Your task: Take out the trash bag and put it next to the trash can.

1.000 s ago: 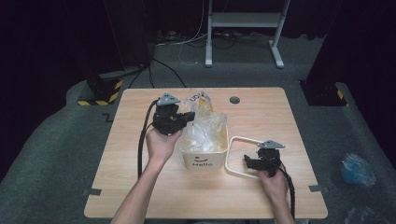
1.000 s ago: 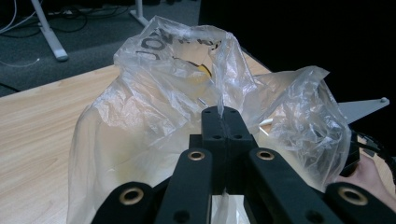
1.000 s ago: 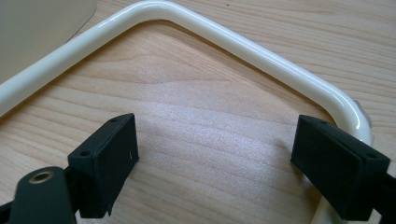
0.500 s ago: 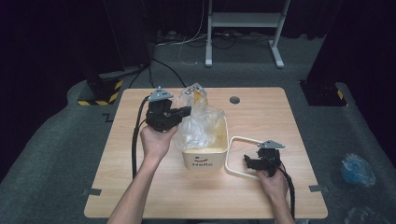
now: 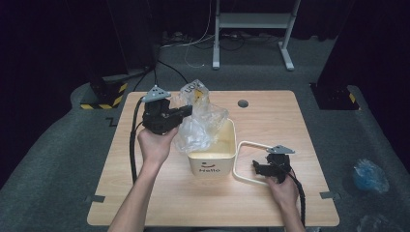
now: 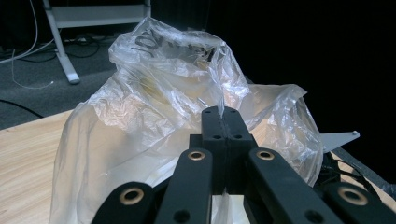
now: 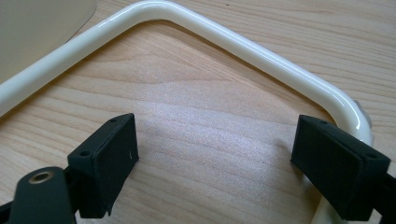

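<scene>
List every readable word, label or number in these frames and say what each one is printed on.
"Hello": dark lettering on the front wall of the cream bin, under a small curved mark like a smile.
Dark print on the clear plastic bag held by the left gripper: creased and turned away, not readable.
Yellow and black stripes on the block on the floor: a hazard pattern, no words.

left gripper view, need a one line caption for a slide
Left gripper, jaws shut on a fold of the clear plastic bag, which billows ahead above the wooden table.
</scene>
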The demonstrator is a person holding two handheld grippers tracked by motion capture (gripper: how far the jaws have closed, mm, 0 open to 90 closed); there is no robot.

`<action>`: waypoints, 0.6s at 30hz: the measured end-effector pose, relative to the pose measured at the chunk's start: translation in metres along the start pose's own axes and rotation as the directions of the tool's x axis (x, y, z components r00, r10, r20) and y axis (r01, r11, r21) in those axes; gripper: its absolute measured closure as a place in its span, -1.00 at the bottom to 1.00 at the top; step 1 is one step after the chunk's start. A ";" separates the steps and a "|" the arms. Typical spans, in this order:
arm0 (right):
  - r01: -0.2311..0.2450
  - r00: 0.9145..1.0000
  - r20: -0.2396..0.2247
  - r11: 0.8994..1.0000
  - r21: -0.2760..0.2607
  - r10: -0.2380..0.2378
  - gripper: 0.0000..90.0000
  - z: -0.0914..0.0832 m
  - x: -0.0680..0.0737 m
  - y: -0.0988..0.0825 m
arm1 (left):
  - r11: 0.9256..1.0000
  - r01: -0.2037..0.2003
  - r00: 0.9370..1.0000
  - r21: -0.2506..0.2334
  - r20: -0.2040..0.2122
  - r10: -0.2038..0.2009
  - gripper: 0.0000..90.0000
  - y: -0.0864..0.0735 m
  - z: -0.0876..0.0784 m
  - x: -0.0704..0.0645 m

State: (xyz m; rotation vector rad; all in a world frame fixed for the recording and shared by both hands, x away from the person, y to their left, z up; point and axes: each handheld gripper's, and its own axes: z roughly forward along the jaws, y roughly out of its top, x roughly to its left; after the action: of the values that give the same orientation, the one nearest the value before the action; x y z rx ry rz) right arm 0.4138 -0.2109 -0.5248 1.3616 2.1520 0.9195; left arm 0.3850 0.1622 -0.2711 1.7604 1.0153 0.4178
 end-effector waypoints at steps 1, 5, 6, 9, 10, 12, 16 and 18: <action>0.000 1.000 0.000 1.000 0.000 0.000 -0.68 0.000 0.000 0.000 | 1.000 0.000 1.000 -0.001 -0.001 0.000 0.99 0.001 -0.001 0.000; 0.001 1.000 0.000 1.000 0.000 -0.001 -0.68 0.000 0.000 0.000 | 1.000 0.005 1.000 -0.012 -0.001 -0.005 1.00 0.003 -0.005 -0.001; 0.000 1.000 0.000 1.000 0.000 0.000 -0.68 0.000 0.000 0.000 | 1.000 0.001 1.000 -0.015 -0.003 -0.001 1.00 0.003 -0.006 0.000; 0.000 1.000 0.000 1.000 0.000 0.000 -0.68 0.000 0.000 0.000 | 1.000 0.010 1.000 -0.024 -0.001 -0.010 1.00 0.004 -0.009 0.000; 0.000 1.000 0.000 1.000 0.000 0.000 -0.68 0.000 0.000 0.000 | 1.000 0.010 1.000 -0.026 -0.002 -0.010 1.00 0.005 -0.010 0.000; 0.002 1.000 0.000 1.000 0.000 -0.002 -0.68 0.000 0.000 0.000 | 0.999 0.012 1.000 -0.031 -0.005 -0.012 1.00 0.005 -0.012 0.001; 0.000 1.000 0.000 1.000 0.000 0.000 -0.68 0.000 0.000 0.000 | 0.999 0.014 1.000 -0.041 -0.014 -0.015 1.00 0.005 -0.018 0.004; 0.001 1.000 0.000 1.000 0.000 -0.001 -0.68 0.000 0.000 0.000 | 0.999 0.017 1.000 -0.047 -0.018 -0.017 1.00 0.005 -0.021 0.006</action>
State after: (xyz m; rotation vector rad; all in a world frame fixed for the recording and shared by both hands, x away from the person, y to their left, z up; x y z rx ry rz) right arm 0.4138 -0.2109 -0.5248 1.3608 2.1523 0.9193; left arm 0.3763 0.1788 -0.2590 1.7080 1.0247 0.4440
